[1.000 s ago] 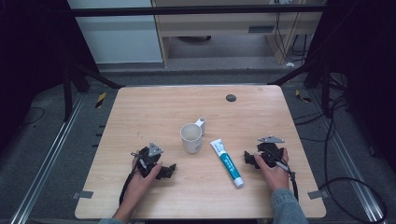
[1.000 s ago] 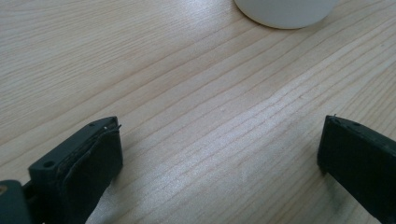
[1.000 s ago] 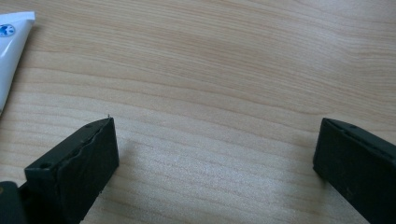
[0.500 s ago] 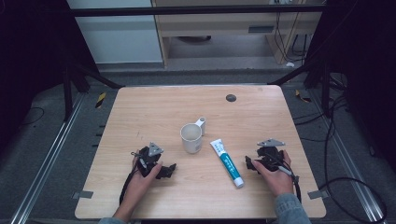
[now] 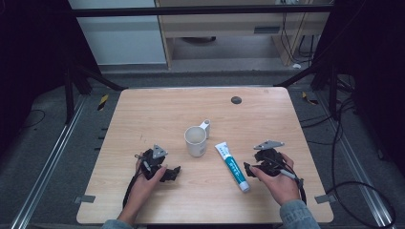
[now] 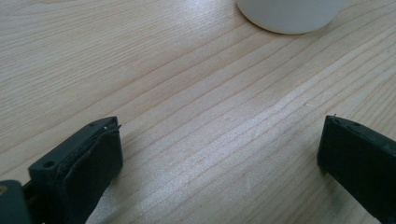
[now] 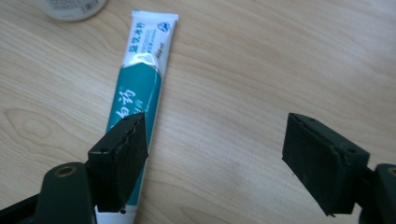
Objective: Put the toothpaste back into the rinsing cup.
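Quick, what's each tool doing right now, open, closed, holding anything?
Left tool: open, empty, over bare wooden table.
Right tool: open, jaws just been closing, nothing gripped; white-and-teal toothpaste tube beside one jaw.

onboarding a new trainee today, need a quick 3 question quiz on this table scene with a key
1. True or false: the toothpaste tube stands upright inside the mug.
2. Which lies nearer the right gripper: A the mug, B the tube, C the dark round spot near the table's far edge?
3. What is between the left gripper's jaws?

Key
1. False: it lies flat on the table beside the mug.
2. B.
3. Nothing: they stand open over bare wood, with the mug farther ahead.
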`<state>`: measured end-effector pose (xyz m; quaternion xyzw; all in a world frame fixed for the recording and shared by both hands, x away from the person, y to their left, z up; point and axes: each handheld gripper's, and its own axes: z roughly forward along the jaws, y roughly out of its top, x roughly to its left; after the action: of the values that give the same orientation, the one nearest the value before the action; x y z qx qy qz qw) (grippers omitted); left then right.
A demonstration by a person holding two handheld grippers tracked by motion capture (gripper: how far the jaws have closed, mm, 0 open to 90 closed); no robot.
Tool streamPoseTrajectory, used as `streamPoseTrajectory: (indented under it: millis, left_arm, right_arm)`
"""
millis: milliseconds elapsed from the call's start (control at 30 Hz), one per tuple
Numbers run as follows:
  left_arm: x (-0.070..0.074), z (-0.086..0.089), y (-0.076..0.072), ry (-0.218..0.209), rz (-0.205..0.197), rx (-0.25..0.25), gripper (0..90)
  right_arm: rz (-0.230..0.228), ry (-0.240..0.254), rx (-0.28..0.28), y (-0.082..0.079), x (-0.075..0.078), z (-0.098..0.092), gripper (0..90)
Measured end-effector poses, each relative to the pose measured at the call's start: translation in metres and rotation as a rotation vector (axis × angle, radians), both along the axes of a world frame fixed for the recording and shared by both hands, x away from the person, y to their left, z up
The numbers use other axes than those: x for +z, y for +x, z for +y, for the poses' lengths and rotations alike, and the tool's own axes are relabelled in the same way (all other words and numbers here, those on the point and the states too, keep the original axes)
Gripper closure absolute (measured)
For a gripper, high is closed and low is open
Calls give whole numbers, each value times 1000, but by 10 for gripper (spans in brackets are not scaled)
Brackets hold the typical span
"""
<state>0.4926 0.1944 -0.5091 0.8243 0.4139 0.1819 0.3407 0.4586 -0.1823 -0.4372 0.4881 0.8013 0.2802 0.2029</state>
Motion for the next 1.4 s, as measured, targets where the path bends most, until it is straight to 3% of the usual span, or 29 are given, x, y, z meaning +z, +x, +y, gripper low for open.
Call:
streamPoseTrajectory:
  millis: [133, 267, 533, 800, 1000, 1400]
  left_arm:
    - [0, 0, 0, 0, 0, -2, 0]
    - [0, 0, 0, 1, 0, -4, 0]
    - [0, 0, 1, 1, 0, -8, 0]
    - [0, 0, 1, -1, 0, -9, 0]
    - [0, 0, 1, 0, 1, -9, 0]
    - [0, 0, 1, 1, 0, -10, 0]
  right_arm:
    - [8, -12, 17, 8, 16, 7, 239]
    - [35, -37, 40, 16, 22, 18, 257]
    - [101, -22, 73, 30, 16, 30, 328]
    - [138, -19, 72, 35, 20, 34, 320]
    - [134, -30, 48, 36, 17, 32, 310]
    - [150, -1, 68, 41, 14, 42, 424]
